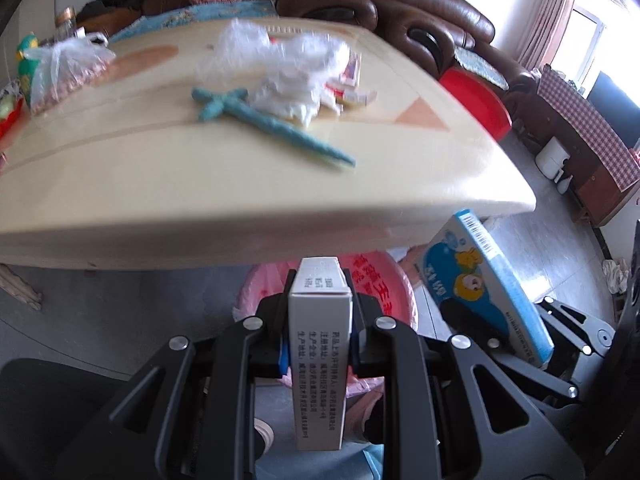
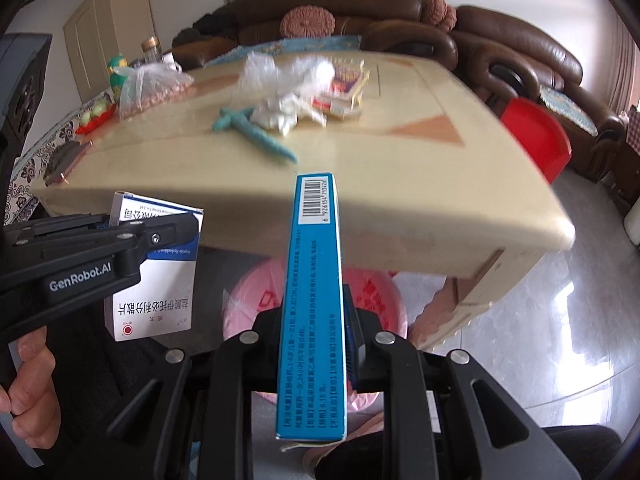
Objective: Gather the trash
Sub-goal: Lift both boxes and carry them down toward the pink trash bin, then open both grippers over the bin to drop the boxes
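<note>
Where sofa (image 2: 500,40) curves, table (image 2: 400,184) stands.

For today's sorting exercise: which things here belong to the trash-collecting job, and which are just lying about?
Job:
left gripper gripping white box
right gripper gripping blue box
pink-lined bin
crumpled plastic on table

Lying about:
brown sofa
red stool
teal knitted piece
</note>
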Demonstrator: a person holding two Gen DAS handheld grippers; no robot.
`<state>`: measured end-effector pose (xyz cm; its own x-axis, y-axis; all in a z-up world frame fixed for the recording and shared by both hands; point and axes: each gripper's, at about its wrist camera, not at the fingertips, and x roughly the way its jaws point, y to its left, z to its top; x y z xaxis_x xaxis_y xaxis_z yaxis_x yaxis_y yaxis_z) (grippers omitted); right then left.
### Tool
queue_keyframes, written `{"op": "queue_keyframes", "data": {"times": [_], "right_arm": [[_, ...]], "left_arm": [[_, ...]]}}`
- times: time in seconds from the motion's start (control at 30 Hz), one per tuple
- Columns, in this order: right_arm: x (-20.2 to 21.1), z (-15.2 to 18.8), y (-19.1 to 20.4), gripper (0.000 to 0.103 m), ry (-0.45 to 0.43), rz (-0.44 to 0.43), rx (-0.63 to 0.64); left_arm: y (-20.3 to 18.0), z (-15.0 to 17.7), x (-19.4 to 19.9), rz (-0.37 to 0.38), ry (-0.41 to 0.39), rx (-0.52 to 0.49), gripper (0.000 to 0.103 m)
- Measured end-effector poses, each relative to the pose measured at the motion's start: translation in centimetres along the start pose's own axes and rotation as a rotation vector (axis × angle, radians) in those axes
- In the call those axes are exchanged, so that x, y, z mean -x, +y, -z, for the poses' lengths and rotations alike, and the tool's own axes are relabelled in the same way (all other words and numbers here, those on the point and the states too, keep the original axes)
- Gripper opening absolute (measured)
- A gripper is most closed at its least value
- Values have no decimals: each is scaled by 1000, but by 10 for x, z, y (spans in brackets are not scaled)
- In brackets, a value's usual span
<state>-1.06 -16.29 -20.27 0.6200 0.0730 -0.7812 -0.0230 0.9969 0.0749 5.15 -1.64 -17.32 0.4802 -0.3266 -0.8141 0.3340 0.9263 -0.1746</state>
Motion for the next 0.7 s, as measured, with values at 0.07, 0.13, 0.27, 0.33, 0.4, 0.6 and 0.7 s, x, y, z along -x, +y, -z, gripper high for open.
{"op": "queue_keyframes", "data": {"times": [0.07,0.13,0.27,0.33,0.4,0.6,0.7], "right_arm": [[-14,6,-1,22,36,-2,-4],[-27,12,-4,22,69,-7,-9],[-55,21,-11,22,141,-24,-36],[-70,24,-15,22,175,-33,-53],[-85,25,-19,22,199,-34,-61],[-122,32,-23,22,255,-21,-56],[-139,36,-22,22,270,-8,-37]], "left_arm": [[1,5,-11,9,22,11,21],[3,10,-26,18,53,23,21],[10,15,-49,36,99,53,21],[12,15,-61,35,112,67,21],[14,14,-75,29,131,76,21],[14,17,-108,24,175,88,21],[13,20,-122,11,189,74,21]]}}
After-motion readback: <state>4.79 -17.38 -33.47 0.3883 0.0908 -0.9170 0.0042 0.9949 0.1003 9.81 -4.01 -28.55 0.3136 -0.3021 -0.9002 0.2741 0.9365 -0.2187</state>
